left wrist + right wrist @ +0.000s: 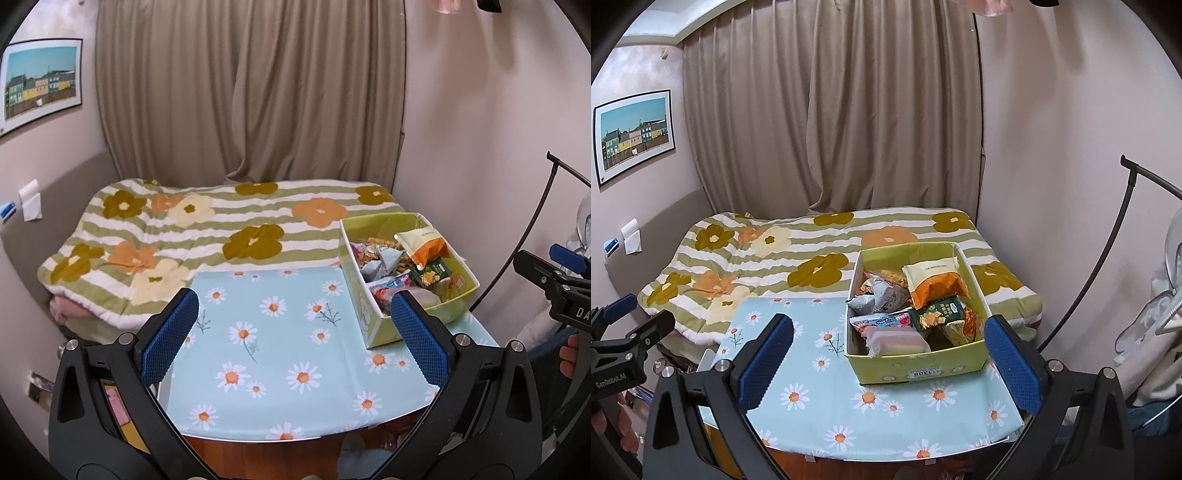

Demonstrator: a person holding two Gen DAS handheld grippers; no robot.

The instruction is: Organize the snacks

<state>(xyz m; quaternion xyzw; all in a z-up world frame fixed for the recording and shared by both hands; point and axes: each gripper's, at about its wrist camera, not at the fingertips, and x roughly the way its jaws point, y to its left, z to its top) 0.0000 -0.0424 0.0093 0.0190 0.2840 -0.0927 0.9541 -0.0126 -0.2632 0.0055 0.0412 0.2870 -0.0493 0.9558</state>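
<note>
On the right side of the daisy-print table (pixel 827 410), a yellow-green cardboard box (pixel 916 369) sits just ahead of the right gripper (pixel 886 360), whose blue-padded jaws stand wide apart and empty. The left gripper (pixel 295 336) hangs over the bare cloth to the box's left, jaws likewise spread with nothing between them. One box holds a heap of snack packets, too jumbled to count: an orange-and-cream bag (pixel 934 282) on top, a green packet (pixel 940 312), a crumpled silver wrapper (pixel 882 297) and a pink-and-white pack (pixel 897 339).
</note>
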